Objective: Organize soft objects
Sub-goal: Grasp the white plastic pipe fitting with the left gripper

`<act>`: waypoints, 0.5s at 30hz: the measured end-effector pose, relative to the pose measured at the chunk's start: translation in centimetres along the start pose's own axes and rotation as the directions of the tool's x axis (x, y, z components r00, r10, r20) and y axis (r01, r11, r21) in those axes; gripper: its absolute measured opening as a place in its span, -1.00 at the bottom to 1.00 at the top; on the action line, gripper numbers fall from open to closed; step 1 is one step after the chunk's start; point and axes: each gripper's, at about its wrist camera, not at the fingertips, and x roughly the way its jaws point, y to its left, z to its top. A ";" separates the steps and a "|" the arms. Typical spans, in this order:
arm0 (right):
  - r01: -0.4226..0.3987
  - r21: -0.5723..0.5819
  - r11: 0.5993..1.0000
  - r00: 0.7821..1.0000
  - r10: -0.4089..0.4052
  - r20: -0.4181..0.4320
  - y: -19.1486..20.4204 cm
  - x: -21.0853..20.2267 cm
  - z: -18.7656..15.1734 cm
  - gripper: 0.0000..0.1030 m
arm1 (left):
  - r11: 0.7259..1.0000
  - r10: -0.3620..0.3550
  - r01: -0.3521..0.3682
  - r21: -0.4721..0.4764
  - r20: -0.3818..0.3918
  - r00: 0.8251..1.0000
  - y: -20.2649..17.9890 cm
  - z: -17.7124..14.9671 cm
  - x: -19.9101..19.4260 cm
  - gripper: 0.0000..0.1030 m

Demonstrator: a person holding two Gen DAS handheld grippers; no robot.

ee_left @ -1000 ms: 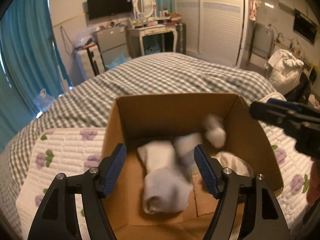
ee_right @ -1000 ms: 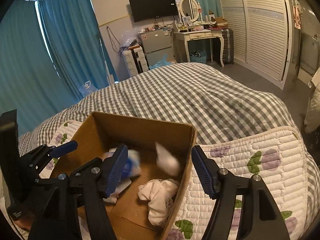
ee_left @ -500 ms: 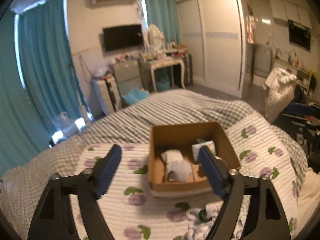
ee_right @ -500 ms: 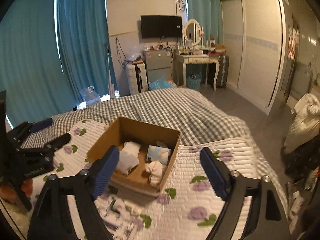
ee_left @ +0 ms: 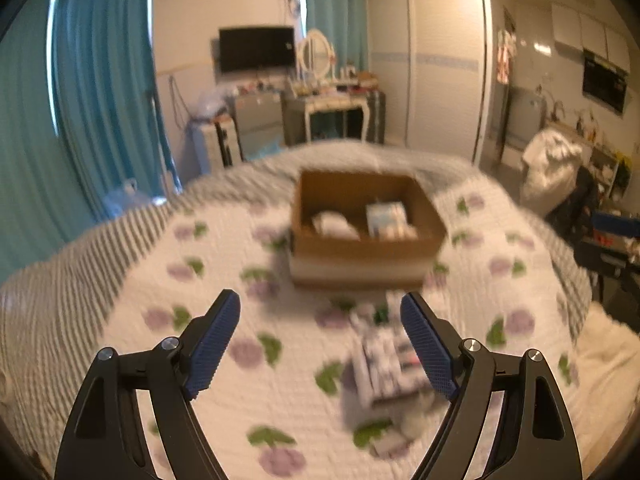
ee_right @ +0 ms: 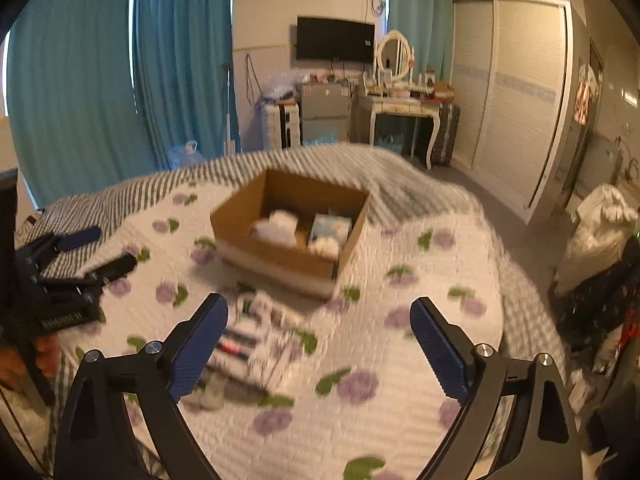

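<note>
A brown cardboard box (ee_left: 320, 244) (ee_right: 236, 226) stands on the white flowered quilt (ee_left: 224, 300) (ee_right: 420, 292) in the middle of the bed. White soft items (ee_left: 334, 224) (ee_right: 276, 226) and a pale blue pack (ee_left: 386, 218) (ee_right: 330, 230) lie inside it. A blurred pile of patterned soft items (ee_left: 386, 364) (ee_right: 248, 336) lies on the quilt in front of the box. My left gripper (ee_left: 320, 344) is open and empty above the quilt, well back from the box. My right gripper (ee_right: 318, 350) is open and empty. The left gripper also shows at the left edge of the right wrist view (ee_right: 76, 256).
A grey checked blanket (ee_right: 120, 196) covers the far part of the bed. Teal curtains (ee_right: 80, 80), a dressing table (ee_right: 400, 108), a wardrobe (ee_right: 516, 92) and a white bag (ee_left: 552, 168) stand around the bed.
Both grippers have pulled back and up from over the box. The soft items dropped into the box now lie still. The pile in front of the box has come into view.
</note>
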 end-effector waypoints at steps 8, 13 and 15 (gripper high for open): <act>0.003 0.069 0.998 0.995 0.004 -0.100 -0.3 3.5 -5.6 0.80 | 0.998 -0.061 0.065 0.024 -0.164 0.985 -3.9 -7.8 4.3 0.57; 0.012 0.086 0.996 0.993 -0.001 -0.120 -0.5 5.0 -6.8 0.80 | 0.992 -0.111 0.124 0.036 -0.264 0.958 -6.0 -10.6 6.7 0.56; 0.008 0.097 0.995 0.992 0.004 -0.125 -0.6 5.5 -6.9 0.81 | 0.990 -0.112 0.131 0.049 -0.279 0.954 -6.3 -11.0 7.3 0.53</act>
